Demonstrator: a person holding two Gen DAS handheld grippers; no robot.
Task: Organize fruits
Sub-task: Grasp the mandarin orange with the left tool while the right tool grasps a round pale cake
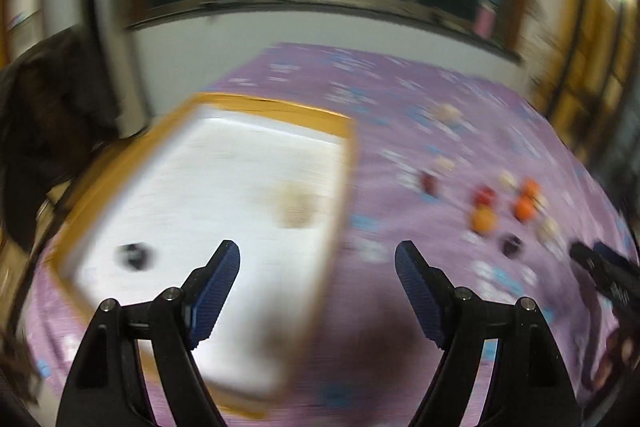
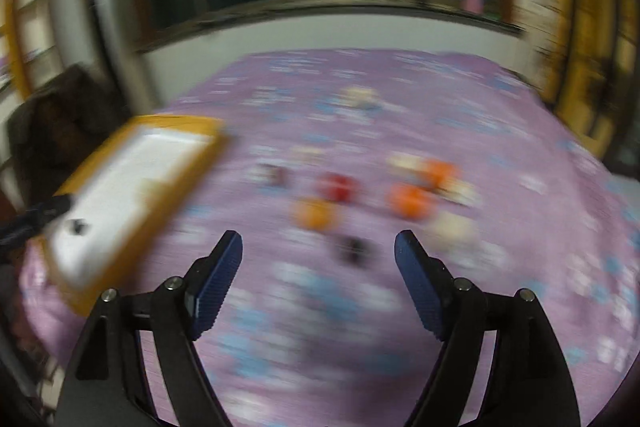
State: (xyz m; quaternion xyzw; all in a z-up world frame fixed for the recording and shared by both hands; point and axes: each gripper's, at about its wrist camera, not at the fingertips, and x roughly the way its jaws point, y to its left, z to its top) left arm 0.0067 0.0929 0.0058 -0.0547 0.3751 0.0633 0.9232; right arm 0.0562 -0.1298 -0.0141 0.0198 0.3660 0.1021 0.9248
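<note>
Both views are motion-blurred. A white tray with an orange-brown rim (image 1: pixel 344 163) lies on the purple cloth; a dark fruit (image 1: pixel 134 255) and a pale beige one (image 1: pixel 296 205) lie in it. My left gripper (image 1: pixel 318 259) is open and empty above the tray's right edge. Loose fruits lie on the cloth to the right: two oranges (image 2: pixel 410 201), a yellow-orange one (image 2: pixel 314 213), a red one (image 2: pixel 338 187), a small dark red one (image 2: pixel 276 175) and a dark one (image 2: pixel 354 247). My right gripper (image 2: pixel 318 251) is open and empty, just short of the dark fruit. The tray also shows in the right wrist view (image 2: pixel 216 139).
The purple flowered cloth (image 2: pixel 360 75) covers the table up to a white wall under a dark window. Pale objects (image 2: pixel 452 227) lie among the fruits. A dark chair or coat (image 1: pixel 44 115) stands at the left. The right gripper shows at the right edge of the left wrist view (image 1: pixel 604 267).
</note>
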